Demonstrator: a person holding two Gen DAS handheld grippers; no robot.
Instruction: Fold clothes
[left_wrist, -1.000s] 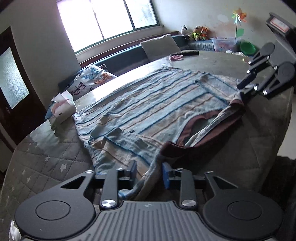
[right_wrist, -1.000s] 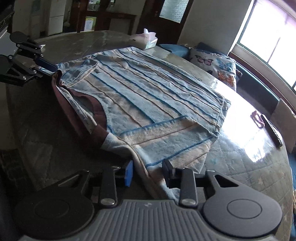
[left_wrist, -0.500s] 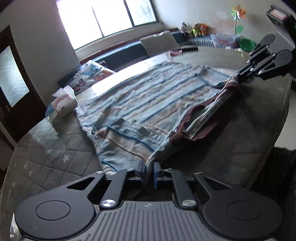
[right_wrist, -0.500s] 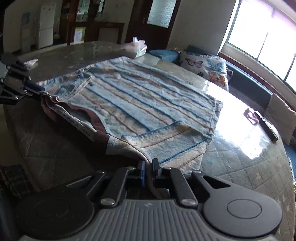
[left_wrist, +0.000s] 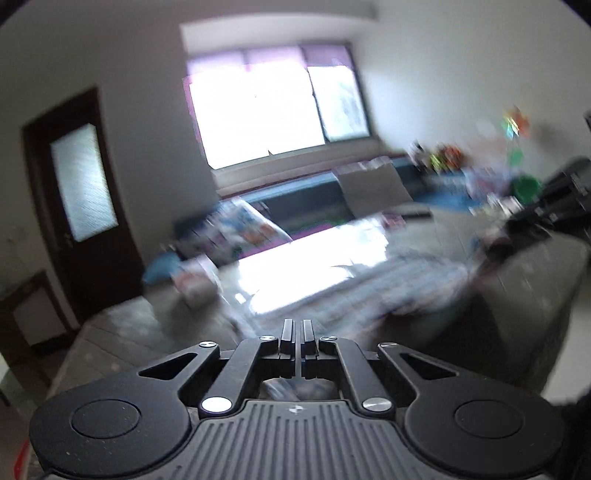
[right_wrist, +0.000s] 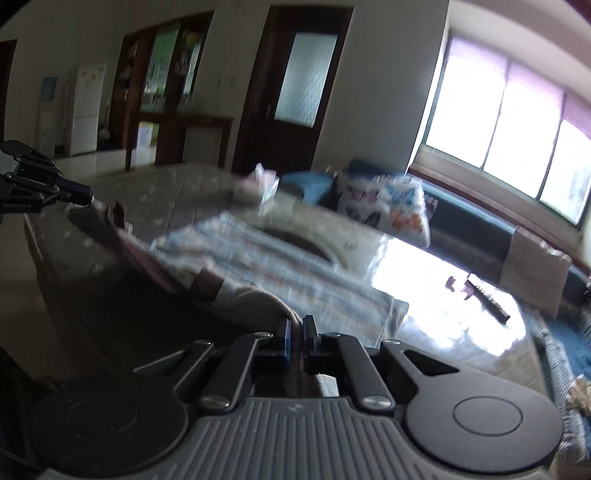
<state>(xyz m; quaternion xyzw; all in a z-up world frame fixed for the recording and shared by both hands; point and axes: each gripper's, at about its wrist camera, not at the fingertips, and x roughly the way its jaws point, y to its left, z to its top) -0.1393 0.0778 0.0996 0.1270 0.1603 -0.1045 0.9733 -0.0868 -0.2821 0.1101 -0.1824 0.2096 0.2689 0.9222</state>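
A blue and tan striped shirt (right_wrist: 280, 258) with a brown collar lies partly lifted over the quilted table (right_wrist: 155, 192). My right gripper (right_wrist: 294, 325) is shut on the shirt's near shoulder edge. My left gripper (left_wrist: 297, 326) is shut on the other shoulder; cloth shows under its fingers. The shirt is blurred in the left wrist view (left_wrist: 406, 284). Each gripper shows in the other's view: the left one (right_wrist: 86, 195) holding cloth, the right one (left_wrist: 517, 229) blurred.
A tissue box (right_wrist: 264, 181) stands at the table's far side. A dark remote (right_wrist: 487, 301) and a small pink item (right_wrist: 452, 284) lie on the glossy right part. A bench with butterfly cushions (right_wrist: 384, 206) runs under the window.
Both grippers closed on the shirt's shoulders, then rose and tilted up, lifting the near edge off the table. Both views are now motion-blurred and show more of the room.
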